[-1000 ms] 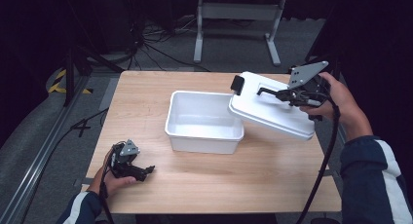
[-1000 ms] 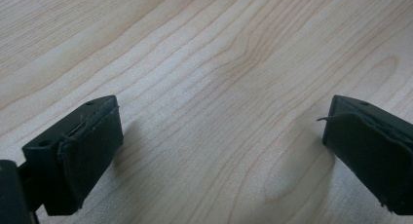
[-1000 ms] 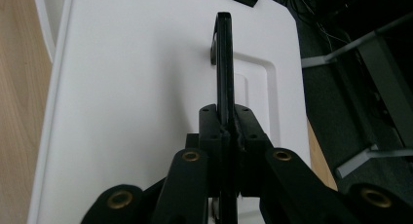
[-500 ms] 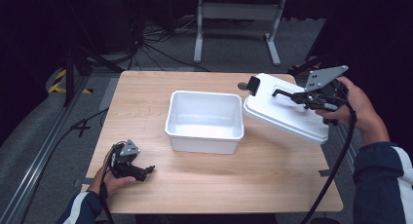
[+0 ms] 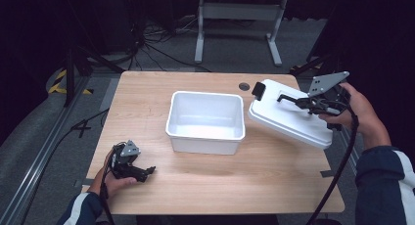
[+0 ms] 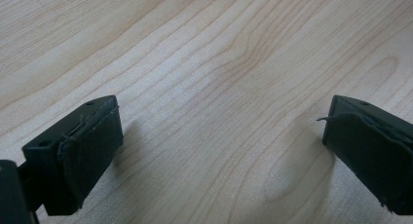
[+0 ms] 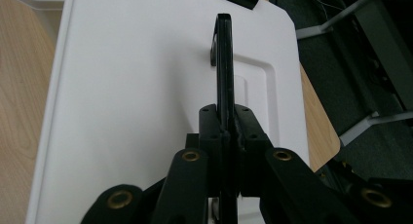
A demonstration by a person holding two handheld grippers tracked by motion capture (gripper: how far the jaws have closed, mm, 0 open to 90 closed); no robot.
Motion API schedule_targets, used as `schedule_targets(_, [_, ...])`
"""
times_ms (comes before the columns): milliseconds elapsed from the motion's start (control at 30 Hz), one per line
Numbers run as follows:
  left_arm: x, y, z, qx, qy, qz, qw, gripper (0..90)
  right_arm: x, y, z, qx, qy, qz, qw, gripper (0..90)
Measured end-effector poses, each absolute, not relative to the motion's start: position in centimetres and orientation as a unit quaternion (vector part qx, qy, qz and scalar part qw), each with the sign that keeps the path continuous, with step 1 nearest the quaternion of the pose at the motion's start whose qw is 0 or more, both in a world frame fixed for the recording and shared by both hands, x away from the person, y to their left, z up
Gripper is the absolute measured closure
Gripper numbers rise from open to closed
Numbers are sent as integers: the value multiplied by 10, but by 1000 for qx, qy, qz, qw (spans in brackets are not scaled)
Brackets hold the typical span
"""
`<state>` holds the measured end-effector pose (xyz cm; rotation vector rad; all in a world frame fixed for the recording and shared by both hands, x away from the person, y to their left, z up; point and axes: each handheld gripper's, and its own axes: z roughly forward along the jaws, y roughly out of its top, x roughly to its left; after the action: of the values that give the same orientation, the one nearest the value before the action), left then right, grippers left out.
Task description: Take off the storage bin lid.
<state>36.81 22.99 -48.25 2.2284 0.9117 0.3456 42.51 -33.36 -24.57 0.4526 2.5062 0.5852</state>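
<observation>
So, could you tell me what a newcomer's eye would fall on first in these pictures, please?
Most striking is the white lid, held tilted above the right side of the wooden table by the right tool, which is clamped on the lid's black handle. Next comes the open white tub at the table's middle. At the near left corner, the left tool rests low with its jaws wide apart over bare wood.

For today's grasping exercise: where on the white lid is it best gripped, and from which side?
Grip the black handle on the lid, coming from above. It stands up as a thin bar that shut jaws can pinch, as the right gripper does.
</observation>
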Motion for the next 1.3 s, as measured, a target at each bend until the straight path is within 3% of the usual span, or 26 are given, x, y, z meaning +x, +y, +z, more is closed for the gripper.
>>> schedule_targets(1300, [368, 230, -483, 859, 352, 133, 347, 15, 461, -328, -337, 198, 942, 185, 199, 842])
